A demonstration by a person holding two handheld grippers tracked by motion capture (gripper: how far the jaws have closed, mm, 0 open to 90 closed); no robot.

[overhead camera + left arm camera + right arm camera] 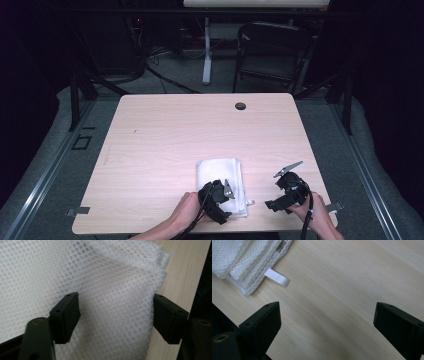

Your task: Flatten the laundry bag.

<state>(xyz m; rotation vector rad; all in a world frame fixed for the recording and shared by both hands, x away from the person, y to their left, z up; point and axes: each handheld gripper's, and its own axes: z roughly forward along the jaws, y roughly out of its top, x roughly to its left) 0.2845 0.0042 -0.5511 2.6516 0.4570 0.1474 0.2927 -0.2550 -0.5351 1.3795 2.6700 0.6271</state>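
Your left gripper [116, 315] jaws stand wide astride the folded white mesh cloth [100, 277], light and limp, so pinch its layered edge between them.

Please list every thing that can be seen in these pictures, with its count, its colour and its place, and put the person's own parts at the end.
mesh cloth: 1, white, folded, near edge of the table, under the left gripper
label tab: 1, white, sticking out from the cloth's hem onto the wood
table: 1, light wood, centre of the high view
cable hole cap: 1, dark, far side of the tabletop
folding chair: 1, black, behind the table
left gripper: 1, black, over the cloth's near part, jaws apart with cloth between them
right gripper: 1, black, over bare wood right of the cloth, jaws open
left hand: 1, at the near edge, holding the left gripper
right hand: 1, at the near right corner, holding the right gripper
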